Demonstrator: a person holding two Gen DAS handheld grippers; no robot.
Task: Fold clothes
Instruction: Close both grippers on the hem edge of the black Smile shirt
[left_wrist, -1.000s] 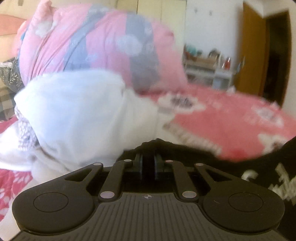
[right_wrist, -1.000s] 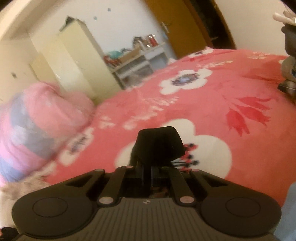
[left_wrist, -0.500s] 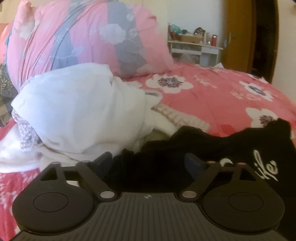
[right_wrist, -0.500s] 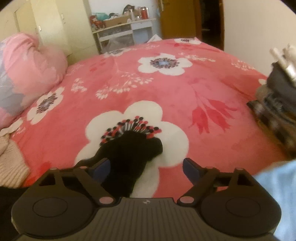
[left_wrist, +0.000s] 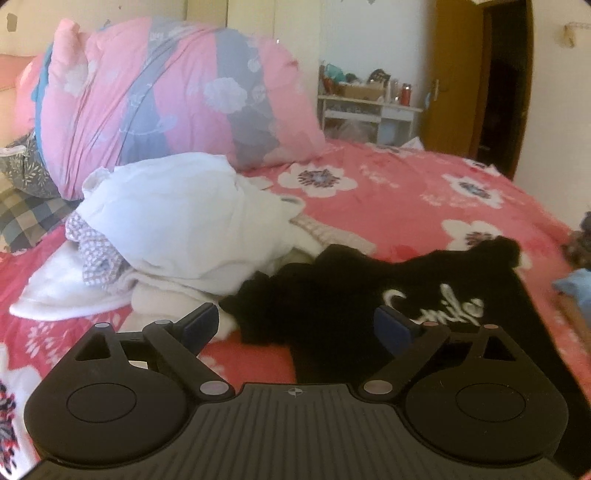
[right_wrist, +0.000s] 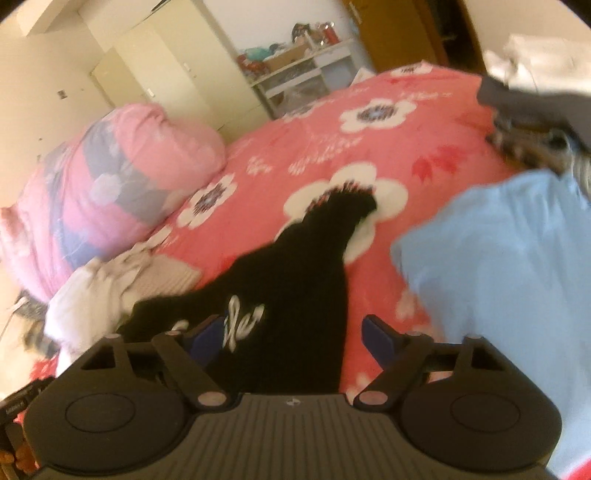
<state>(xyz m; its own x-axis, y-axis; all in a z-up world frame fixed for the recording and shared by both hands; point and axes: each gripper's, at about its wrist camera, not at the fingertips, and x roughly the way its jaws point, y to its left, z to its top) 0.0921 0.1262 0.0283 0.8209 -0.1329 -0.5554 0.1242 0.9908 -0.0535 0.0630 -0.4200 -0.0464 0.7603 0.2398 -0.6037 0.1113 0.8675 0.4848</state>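
I am holding my left gripper (left_wrist: 297, 325) with its blue-padded fingers (left_wrist: 201, 325) spread wide, gripping nothing, hovering just above the near edge of the black garment with white script lettering (left_wrist: 332, 295). That garment is lying loose on the red bedspread printed with white flowers (left_wrist: 406, 192), one narrow end stretching away toward a white flower. Its left side is touching the heap of white and pale clothes (left_wrist: 177, 225), which is sitting in front of the rolled pink and grey-blue quilt (left_wrist: 166, 96). I am keeping my right gripper (right_wrist: 291, 334) just as wide, its fingers (right_wrist: 376, 338) empty, the left one over the lettering of the black garment (right_wrist: 295, 266) and the right one over bare bedspread (right_wrist: 295, 147). A light blue cloth (right_wrist: 498, 258) is lying just beside the garment on its right in the right wrist view. A blurred stack of folded things (right_wrist: 535, 122) is sitting beyond the blue cloth.
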